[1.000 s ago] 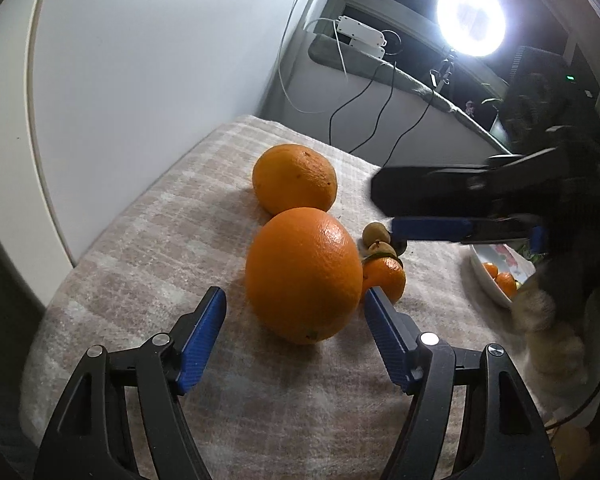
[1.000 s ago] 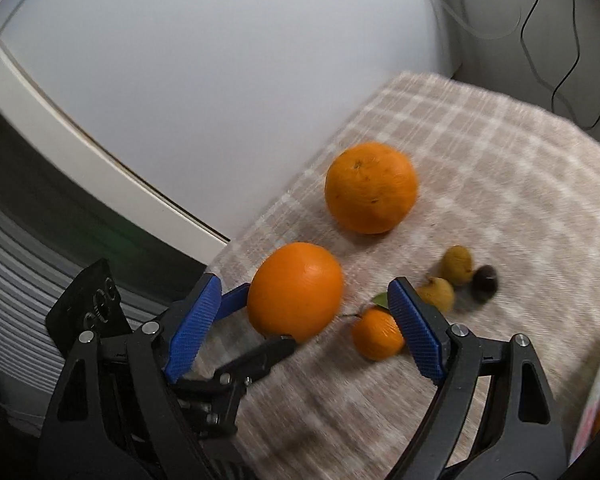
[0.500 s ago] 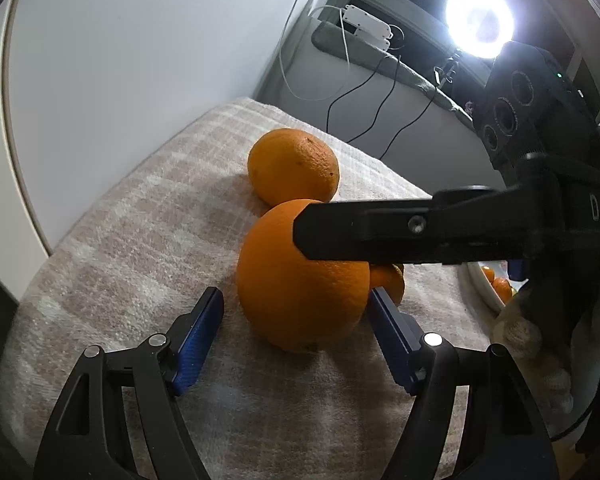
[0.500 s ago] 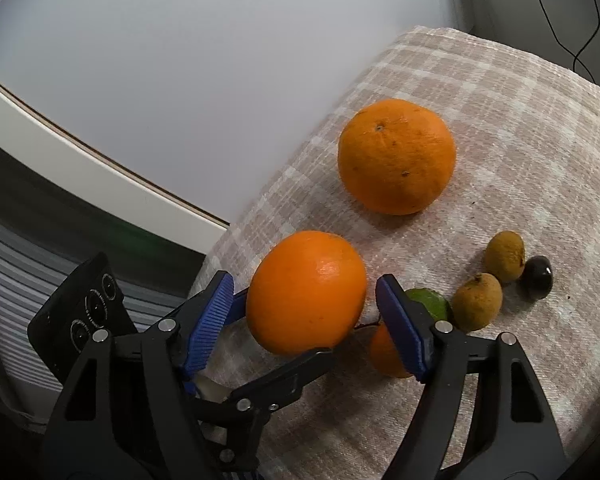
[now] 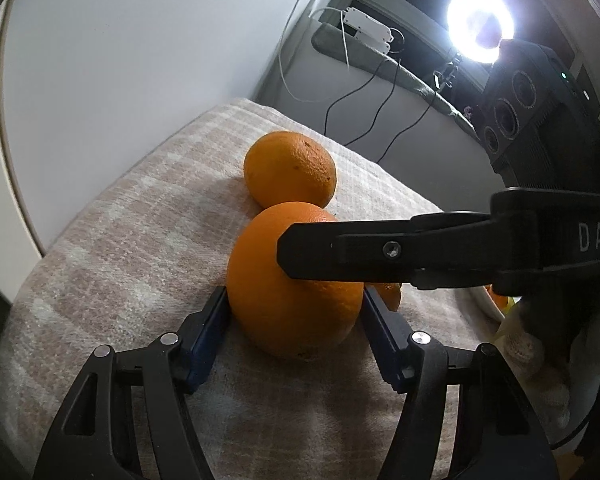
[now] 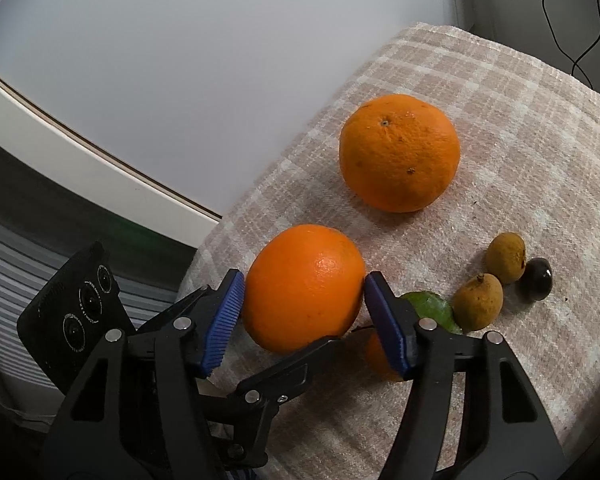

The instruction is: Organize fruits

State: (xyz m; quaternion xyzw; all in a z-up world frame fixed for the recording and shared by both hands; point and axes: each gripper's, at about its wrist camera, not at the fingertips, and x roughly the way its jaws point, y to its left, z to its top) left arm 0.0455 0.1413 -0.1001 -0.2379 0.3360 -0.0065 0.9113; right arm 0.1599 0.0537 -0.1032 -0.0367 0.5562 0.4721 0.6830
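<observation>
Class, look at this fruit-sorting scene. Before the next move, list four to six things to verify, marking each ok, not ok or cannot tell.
1. Near orange sits between the left gripper pads, jaws closing: ok.
2. Only one gripper takes it: not ok, the right gripper is closing on it too.
3. Far orange lies apart from both: ok.
4. Green fruit clear of the right gripper: not ok, directly behind one finger.
5. Bowl has room: cannot tell.
</observation>
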